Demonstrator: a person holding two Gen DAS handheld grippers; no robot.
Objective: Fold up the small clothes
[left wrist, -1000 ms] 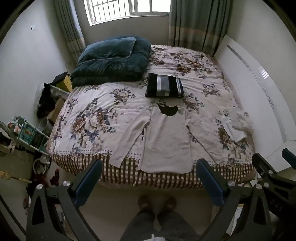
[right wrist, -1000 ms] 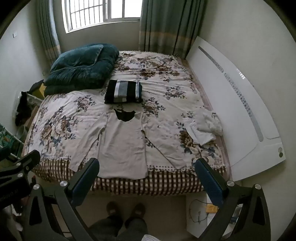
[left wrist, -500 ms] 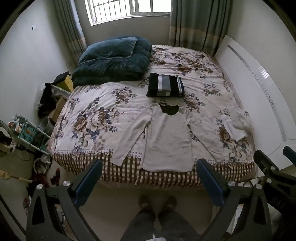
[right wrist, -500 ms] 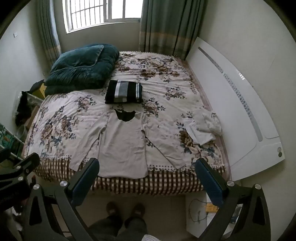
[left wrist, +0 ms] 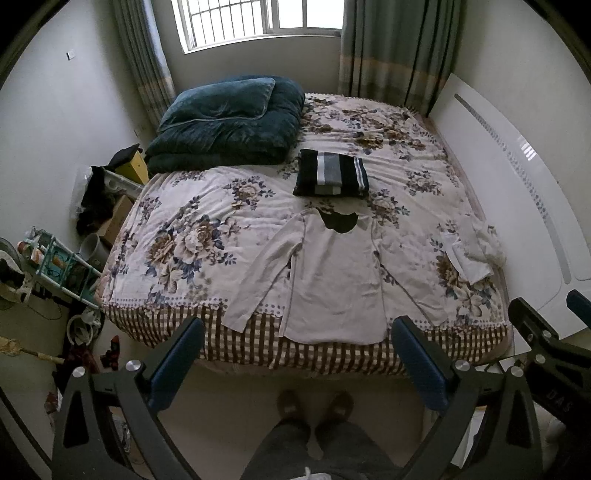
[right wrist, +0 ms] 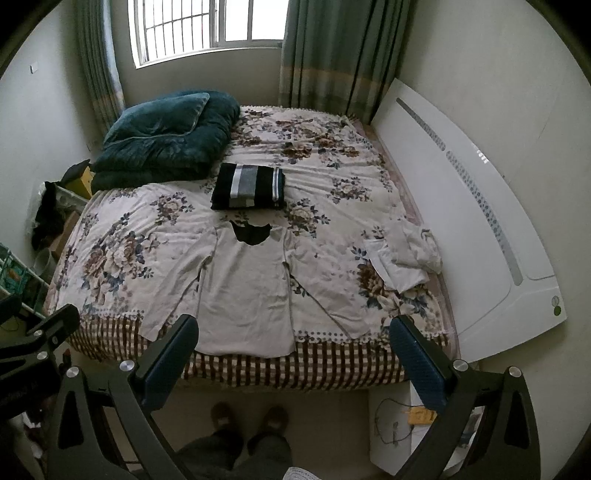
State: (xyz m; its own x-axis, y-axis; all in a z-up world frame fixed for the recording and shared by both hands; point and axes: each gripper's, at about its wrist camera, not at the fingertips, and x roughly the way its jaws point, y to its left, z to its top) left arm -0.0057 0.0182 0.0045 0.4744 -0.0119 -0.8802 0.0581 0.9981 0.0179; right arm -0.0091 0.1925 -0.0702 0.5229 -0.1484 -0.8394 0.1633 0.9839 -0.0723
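Shirt lies lengthwise, hem over the bed's near edge — both grippers wide, empty, equally short of it

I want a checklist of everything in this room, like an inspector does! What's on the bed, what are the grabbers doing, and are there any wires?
Surface: bed with a flowered sheet and a checked edge.
Job's things: cream long-sleeved top spread flat, sleeves out, hem over the bed's near edge; folded striped garment beyond its collar; pale crumpled clothes near the bed's right side.
Clutter: dark teal quilt folded at the far left corner.
Grippers: left gripper and right gripper both open, holding nothing, above the floor before the bed.
Cables: thin wire on the white box by the bed's right corner.
Surroundings: window, curtains, white board against the right wall, rack and boxes left of the bed.
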